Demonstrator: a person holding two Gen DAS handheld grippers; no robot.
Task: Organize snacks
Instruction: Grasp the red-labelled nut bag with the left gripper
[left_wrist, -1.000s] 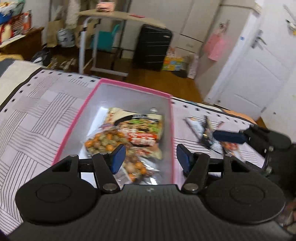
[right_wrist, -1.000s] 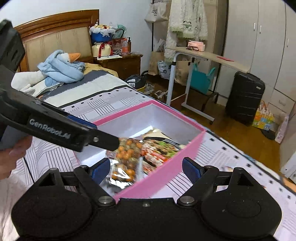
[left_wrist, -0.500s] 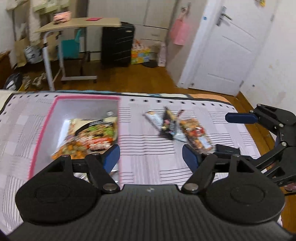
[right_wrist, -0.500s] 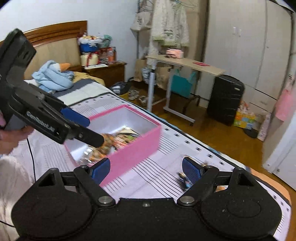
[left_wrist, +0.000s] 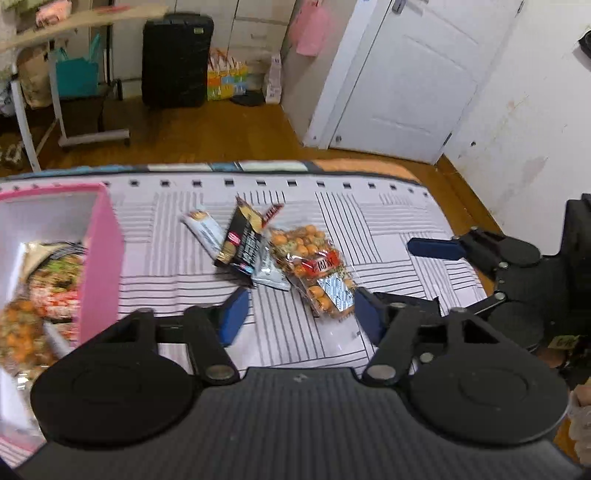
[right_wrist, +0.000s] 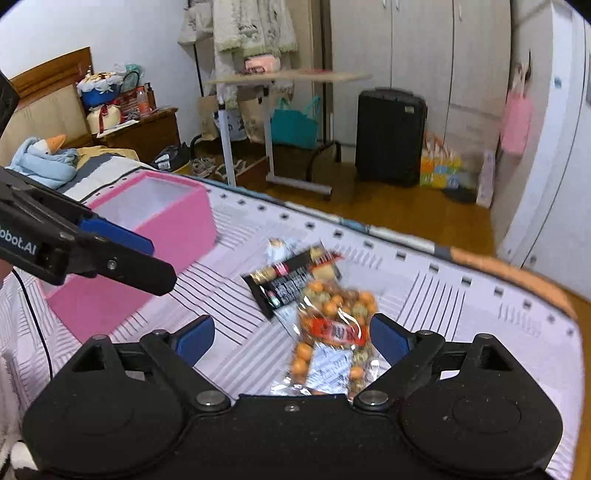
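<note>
Snacks (left_wrist: 280, 254) lying in a little heap on the striped bedspread (left_wrist: 388, 229), just off to the side of the pink box (left_wrist: 101, 258), with a few packets (left_wrist: 48, 284) already down inside it. Heap made up of a clear bag of orange coated nuts (right_wrist: 332, 332) nearest, a black wrapped bar (right_wrist: 284, 288) touching its far end, and a pale bar (left_wrist: 203, 229) poking out behind toward the box. Right claw (right_wrist: 291, 336): jaws just been opening, now about as wide as they go, nothing gripped, nut bag framed between the fingers but no pad pressing on it. Left claw (left_wrist: 299, 314): jaws just been closing, roughly half open, empty, only bedspread and the near corner of the nut bag in the gap. Looks like the reach-for-the-next-packet step, so probably best to take the nut bag first with the right one, being nearest and seemingly on top. Worth pinching across the narrow width near the middle rather than at the crinkly sealed end, otherwise likely to slip or swing. Drop low enough to get around the edges without scooping up a fold of bedspread. Watch the black bar: lift slow and straight up or risk dragging it along. Keep the left one clear of the right, both pretty close together here; maybe send it after the pale bar instead. Then carry over the pink wall, not into it, and let go low.
</note>
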